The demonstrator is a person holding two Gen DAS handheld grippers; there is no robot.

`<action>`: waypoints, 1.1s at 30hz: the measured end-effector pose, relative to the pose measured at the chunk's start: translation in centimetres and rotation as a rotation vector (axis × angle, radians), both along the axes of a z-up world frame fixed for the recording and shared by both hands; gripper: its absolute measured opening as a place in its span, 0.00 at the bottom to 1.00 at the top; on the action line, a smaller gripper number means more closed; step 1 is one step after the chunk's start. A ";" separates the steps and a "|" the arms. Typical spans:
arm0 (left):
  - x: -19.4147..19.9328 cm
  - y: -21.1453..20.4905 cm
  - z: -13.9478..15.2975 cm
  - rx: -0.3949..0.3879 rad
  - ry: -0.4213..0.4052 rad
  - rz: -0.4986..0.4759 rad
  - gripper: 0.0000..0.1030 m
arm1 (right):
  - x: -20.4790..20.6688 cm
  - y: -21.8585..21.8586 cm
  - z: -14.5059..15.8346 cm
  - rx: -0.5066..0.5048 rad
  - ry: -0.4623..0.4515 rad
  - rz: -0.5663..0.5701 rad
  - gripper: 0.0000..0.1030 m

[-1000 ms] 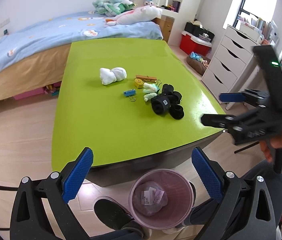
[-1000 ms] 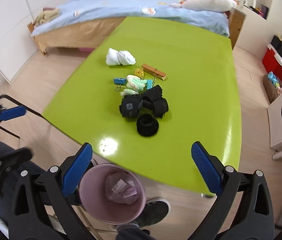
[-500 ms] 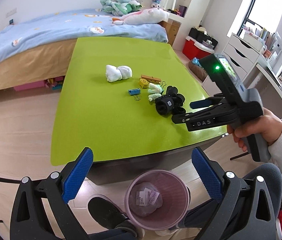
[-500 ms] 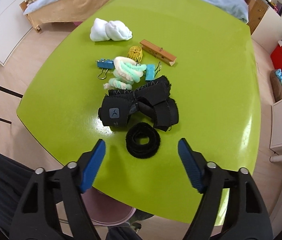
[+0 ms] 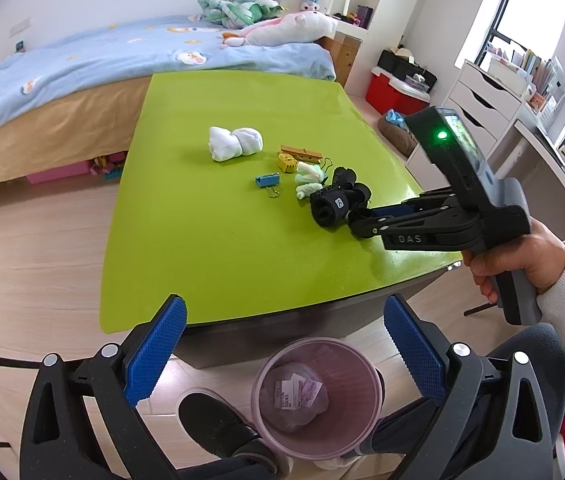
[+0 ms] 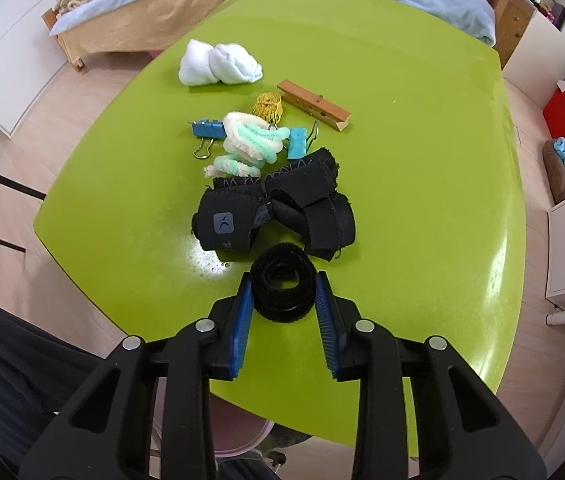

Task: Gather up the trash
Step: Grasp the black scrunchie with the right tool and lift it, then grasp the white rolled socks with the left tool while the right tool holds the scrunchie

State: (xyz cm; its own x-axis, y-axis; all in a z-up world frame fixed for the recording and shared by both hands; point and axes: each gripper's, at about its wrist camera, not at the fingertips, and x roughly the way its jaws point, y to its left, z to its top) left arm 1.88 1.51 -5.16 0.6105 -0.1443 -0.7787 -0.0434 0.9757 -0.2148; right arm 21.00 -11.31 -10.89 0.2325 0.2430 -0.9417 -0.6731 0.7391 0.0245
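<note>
On the green table (image 6: 422, 160) a black fuzzy ring (image 6: 280, 310) lies near the front edge. My right gripper (image 6: 283, 280) points steeply down over it. Its jaws are closing, and both blue pads (image 6: 244, 312) touch the ring's sides. In the left wrist view the right gripper (image 5: 358, 220) hides the ring. Just behind the ring lies a black strap bundle (image 6: 274, 212). My left gripper (image 5: 282, 308) hangs open and empty off the table's near edge, above a pink waste bin (image 5: 260, 376) with crumpled paper in it.
Farther back lie a green-white fuzzy band (image 6: 250, 140), two blue binder clips (image 6: 206, 130), a yellow tape roll (image 6: 268, 105), a wooden clothespin (image 6: 314, 106) and a white cloth bundle (image 6: 220, 64). A bed (image 5: 122, 60) stands behind; white drawers (image 5: 478, 104) at right. A shoe (image 5: 214, 424) rests beside the bin.
The right gripper came in over the table and sank to the black ring, its jaws narrowing from wide open until the pads met the ring. The left gripper stayed put.
</note>
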 end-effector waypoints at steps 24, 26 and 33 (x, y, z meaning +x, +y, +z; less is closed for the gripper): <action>10.9 1.4 0.2 0.070 0.105 0.001 0.92 | -3.6 -4.9 3.0 0.191 -0.025 -0.081 0.30; 12.6 1.5 -0.4 0.070 0.132 0.004 0.92 | -3.6 -5.1 3.0 0.195 -0.021 -0.084 0.30; 17.7 2.1 -1.3 0.084 0.192 0.037 0.92 | -3.5 -5.3 2.9 0.219 -0.016 -0.088 0.30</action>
State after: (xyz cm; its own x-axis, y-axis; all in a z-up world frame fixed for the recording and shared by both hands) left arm 19.53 3.60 -6.48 0.4535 -0.0545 -0.8896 -0.1120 0.9867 -0.1176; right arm 17.47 -16.58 -8.03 0.2765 0.4191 -0.8648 -0.6076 0.7735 0.1806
